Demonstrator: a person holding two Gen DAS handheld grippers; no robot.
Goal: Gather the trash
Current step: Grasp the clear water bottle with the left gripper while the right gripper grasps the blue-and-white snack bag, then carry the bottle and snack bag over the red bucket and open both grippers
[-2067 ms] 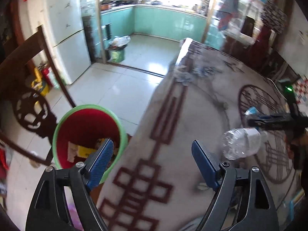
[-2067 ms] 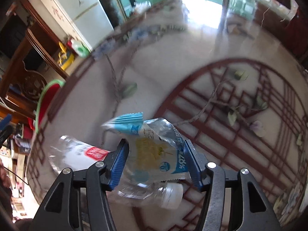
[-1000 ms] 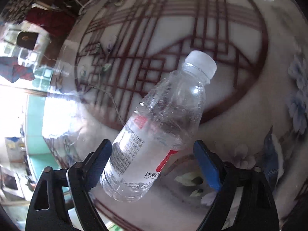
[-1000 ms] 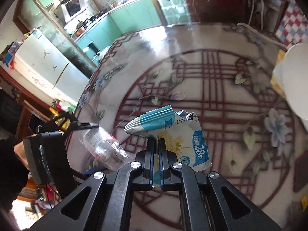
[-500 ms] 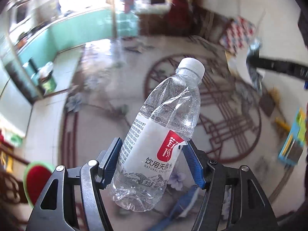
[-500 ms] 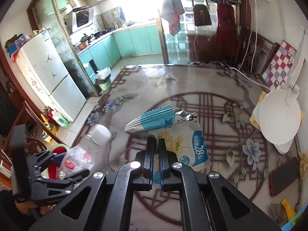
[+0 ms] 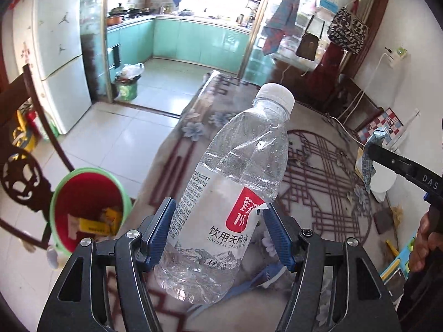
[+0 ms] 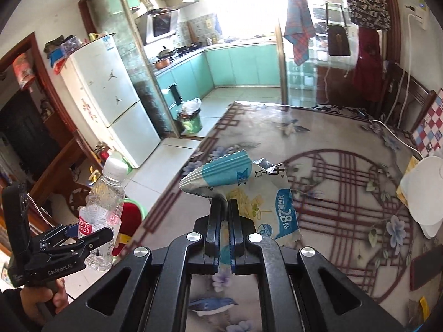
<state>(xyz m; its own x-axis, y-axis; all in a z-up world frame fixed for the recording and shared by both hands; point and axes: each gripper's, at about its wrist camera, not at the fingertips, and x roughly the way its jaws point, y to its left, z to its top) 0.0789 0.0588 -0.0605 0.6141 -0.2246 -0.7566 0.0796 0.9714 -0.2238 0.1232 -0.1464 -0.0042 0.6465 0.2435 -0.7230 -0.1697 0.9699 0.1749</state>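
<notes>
- Refrigerator (image 7: 55, 55): white, two doors, standing at the far left beside the opening to a kitchen with green cabinets.
- Trash bin (image 7: 88, 207): green rim, red interior, on the tiled floor just off the left edge of the counter (image 7: 318, 182); yellow and pale scraps lie inside it. A dark wooden chair (image 7: 25, 149) stands beside it.
- Left gripper (image 7: 218, 232): its blue pads press on both sides of the labelled lower body of a clear plastic water bottle (image 7: 235, 193). The jaws have just been closing, and the bottle is between them. The bottle is held above the counter, its white cap pointing up and away and leaning to the right. In the right wrist view the same gripper (image 8: 83, 238), held by a hand (image 8: 41, 301), carries the bottle (image 8: 102, 213) above the bin (image 8: 133, 215).
- Counter: covered by a glossy sheet printed with a dark red lattice circle and blue flowers.
- Right gripper (image 8: 224, 210): jaws fully closed, pinching a crumpled blue and white snack wrapper (image 8: 249, 191), which stands up above the fingertips, clear of the counter (image 8: 346, 193). In the left wrist view it (image 7: 371, 152) shows at the right edge with the wrapper (image 7: 369, 160) hanging from it.
- White round object (image 8: 423, 191): lying on the counter at the far right.
</notes>
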